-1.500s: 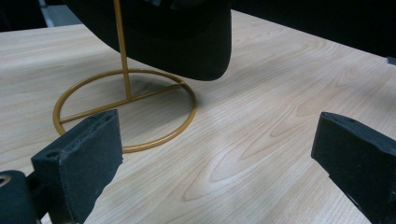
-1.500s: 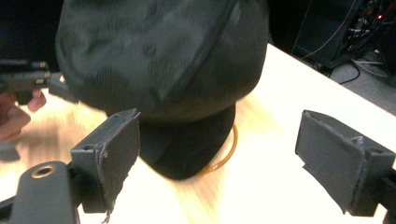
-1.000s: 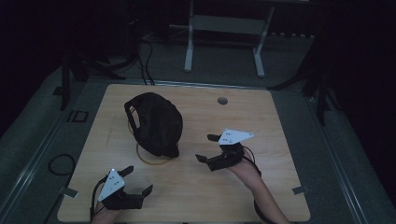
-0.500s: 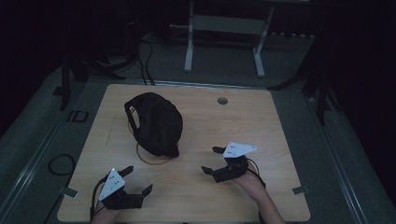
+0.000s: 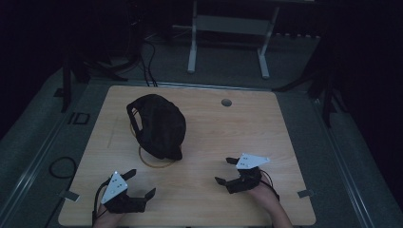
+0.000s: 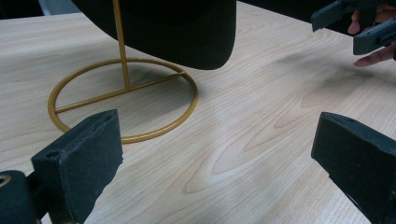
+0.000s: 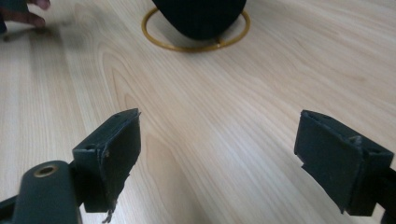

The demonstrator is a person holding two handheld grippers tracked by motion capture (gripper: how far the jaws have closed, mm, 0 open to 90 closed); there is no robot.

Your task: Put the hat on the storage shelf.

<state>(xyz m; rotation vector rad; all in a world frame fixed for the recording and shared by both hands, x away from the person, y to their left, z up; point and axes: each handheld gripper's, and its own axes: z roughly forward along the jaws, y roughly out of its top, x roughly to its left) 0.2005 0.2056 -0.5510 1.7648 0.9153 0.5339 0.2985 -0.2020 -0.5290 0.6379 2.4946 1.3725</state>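
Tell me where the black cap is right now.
In the high view the black cap sits on a gold wire stand at the table's left-centre, beyond the left tool and apart from both tools.

Bare wooden table (image 5: 228,128) between my left gripper (image 5: 135,183) and right gripper (image 5: 227,171); both jaws spread wide, nothing between them. Only obstacle: black hat (image 5: 159,126) on gold wire stand (image 6: 123,100), ahead of left gripper, left of centre. Right half of table open, small round hole (image 5: 226,102) near far edge.
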